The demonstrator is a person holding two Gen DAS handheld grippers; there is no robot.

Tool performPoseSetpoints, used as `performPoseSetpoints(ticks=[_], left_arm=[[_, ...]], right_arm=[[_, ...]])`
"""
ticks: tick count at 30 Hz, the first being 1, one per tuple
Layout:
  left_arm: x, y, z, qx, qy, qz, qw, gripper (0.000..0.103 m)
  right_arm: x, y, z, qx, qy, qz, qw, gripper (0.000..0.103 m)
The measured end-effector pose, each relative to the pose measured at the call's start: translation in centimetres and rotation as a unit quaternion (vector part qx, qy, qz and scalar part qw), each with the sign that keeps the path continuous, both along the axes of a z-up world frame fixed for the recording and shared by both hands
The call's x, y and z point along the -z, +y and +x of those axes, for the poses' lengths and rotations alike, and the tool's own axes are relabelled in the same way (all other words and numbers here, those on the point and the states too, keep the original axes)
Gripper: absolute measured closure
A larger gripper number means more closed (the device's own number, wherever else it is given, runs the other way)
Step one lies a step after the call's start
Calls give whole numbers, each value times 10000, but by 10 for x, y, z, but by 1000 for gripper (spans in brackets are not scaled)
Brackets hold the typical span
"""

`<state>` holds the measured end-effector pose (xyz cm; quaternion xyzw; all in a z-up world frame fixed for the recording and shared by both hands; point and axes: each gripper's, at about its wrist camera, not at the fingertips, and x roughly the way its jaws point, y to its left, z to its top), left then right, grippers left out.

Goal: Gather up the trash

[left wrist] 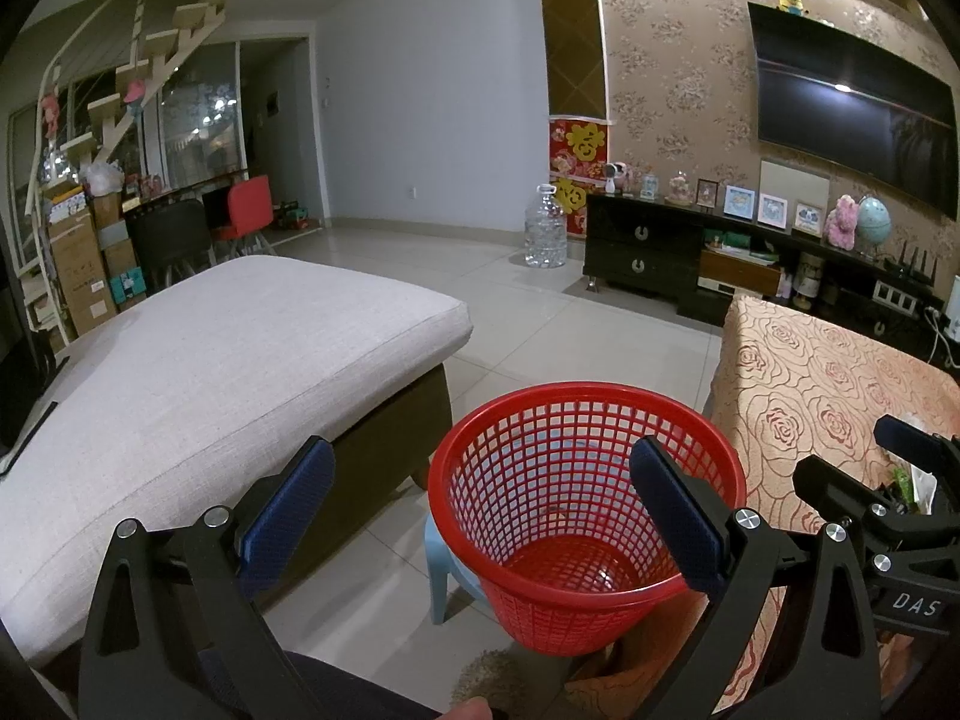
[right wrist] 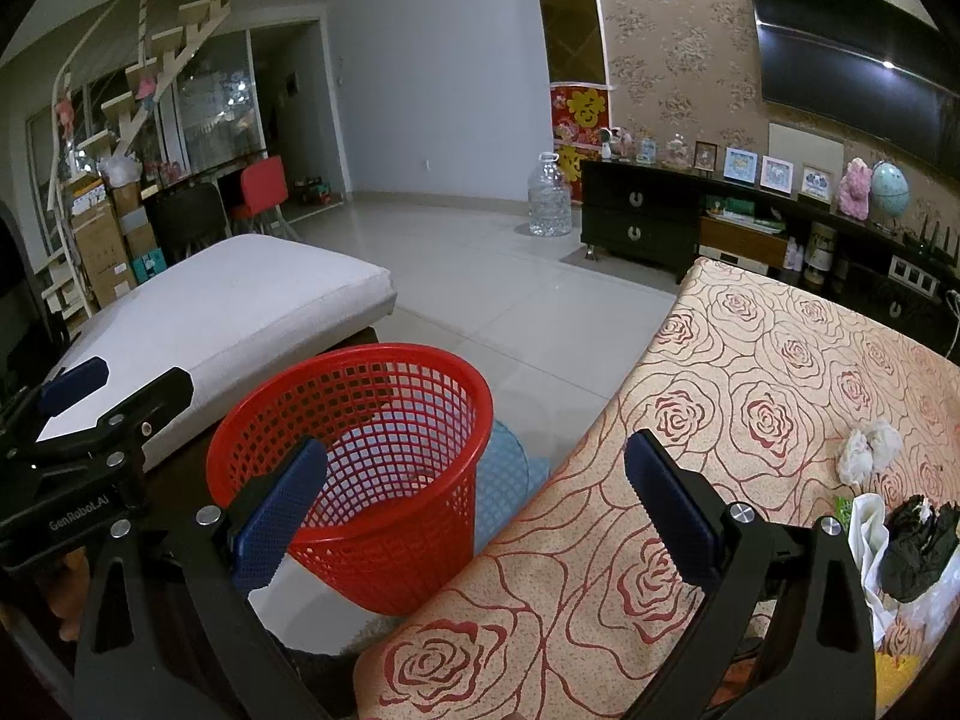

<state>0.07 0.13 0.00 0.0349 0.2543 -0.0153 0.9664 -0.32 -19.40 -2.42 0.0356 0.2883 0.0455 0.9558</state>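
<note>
Starting out: both hand-held grippers gape wide, holding nothing.
Your right hand-held gripper (right wrist: 477,507) must reach the wads (right wrist: 870,450) on the worktop (right wrist: 750,360); the left (left wrist: 483,504) hangs over the basket (left wrist: 585,516).

Your left gripper (left wrist: 480,516) and right gripper (right wrist: 474,516) are held side by side, fingers (right wrist: 276,516) spread wide, both empty.

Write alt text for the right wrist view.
The open right tool hovers over the edge of a rose-patterned table, with an empty red mesh basket on the floor beside it. Crumpled white tissue and black trash lie on the table's right.
</note>
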Motion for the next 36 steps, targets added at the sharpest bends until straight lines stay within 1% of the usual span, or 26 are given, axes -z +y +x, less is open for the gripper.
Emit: performPoseSetpoints(ticks=[36], left_arm=[[0, 0, 0, -1, -2, -6, 10000, 8]], right_arm=[[-5, 2, -5, -53, -30, -18, 10000, 7]])
